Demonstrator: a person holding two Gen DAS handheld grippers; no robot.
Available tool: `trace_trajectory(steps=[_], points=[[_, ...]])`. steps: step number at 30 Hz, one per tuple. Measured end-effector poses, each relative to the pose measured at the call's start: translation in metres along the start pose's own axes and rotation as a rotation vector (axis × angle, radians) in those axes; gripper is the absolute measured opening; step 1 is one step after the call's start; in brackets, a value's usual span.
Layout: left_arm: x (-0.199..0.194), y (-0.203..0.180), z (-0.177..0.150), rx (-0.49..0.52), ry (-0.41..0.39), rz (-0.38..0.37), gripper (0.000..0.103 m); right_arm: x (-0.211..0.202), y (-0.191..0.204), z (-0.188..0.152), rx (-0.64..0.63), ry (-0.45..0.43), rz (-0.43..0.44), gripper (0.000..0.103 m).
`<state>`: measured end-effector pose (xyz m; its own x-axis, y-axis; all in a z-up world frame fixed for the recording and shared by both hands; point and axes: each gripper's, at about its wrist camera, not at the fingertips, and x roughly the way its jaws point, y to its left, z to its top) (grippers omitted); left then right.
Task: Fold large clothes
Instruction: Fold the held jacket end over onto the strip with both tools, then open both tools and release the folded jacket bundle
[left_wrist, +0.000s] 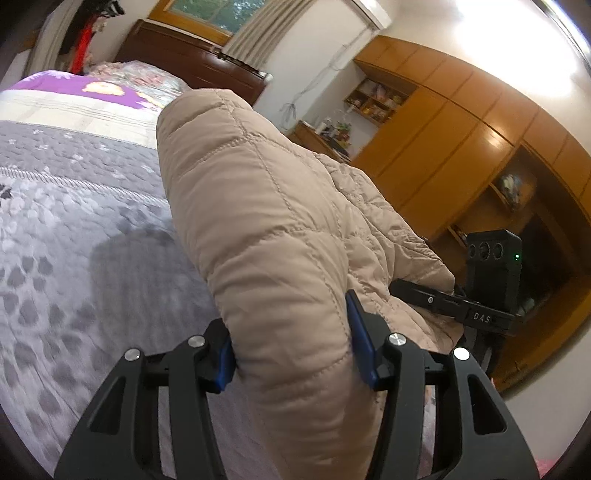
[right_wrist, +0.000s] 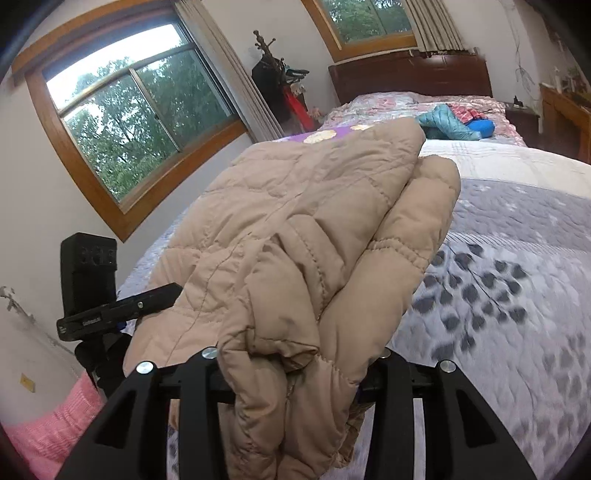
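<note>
A beige quilted puffer jacket (left_wrist: 266, 229) hangs lifted above the bed, held between both grippers. My left gripper (left_wrist: 291, 350) is shut on a thick fold of it, blue pads (left_wrist: 360, 343) pressing both sides. In the right wrist view the jacket (right_wrist: 314, 221) bulges over my right gripper (right_wrist: 295, 380), which is shut on a bunched edge; its fingertips are hidden by fabric. The right gripper also shows in the left wrist view (left_wrist: 461, 306), the left gripper shows in the right wrist view (right_wrist: 122, 310), each at the jacket's far side.
The bed (right_wrist: 517, 258) has a grey patterned quilt (left_wrist: 74, 221). A teal and blue garment (right_wrist: 454, 125) lies near the dark headboard (right_wrist: 410, 77). Wooden wardrobes (left_wrist: 461, 140) stand to the right, windows (right_wrist: 129, 122) to the left. A pink sleeve (right_wrist: 55, 424) is at lower left.
</note>
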<state>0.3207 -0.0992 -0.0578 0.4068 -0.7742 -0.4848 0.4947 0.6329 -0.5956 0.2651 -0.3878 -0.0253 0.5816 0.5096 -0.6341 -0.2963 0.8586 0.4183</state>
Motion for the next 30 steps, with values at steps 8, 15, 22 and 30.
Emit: trace_trajectory(steps=[8,15,22,30], points=[[0.033,0.068,0.008,-0.081,0.037,0.058,0.051,0.071,-0.030,0.007,0.067,0.076,0.017,0.041],[0.038,0.087,-0.002,-0.095,0.063,0.071,0.058,0.079,-0.045,-0.009,0.117,0.083,0.057,0.044],[0.030,0.086,-0.004,-0.122,0.094,0.130,0.066,0.062,-0.051,-0.023,0.164,0.103,0.021,0.070],[-0.017,0.053,-0.022,-0.006,0.024,0.246,0.070,0.004,-0.027,-0.046,0.135,0.046,0.013,0.074]])
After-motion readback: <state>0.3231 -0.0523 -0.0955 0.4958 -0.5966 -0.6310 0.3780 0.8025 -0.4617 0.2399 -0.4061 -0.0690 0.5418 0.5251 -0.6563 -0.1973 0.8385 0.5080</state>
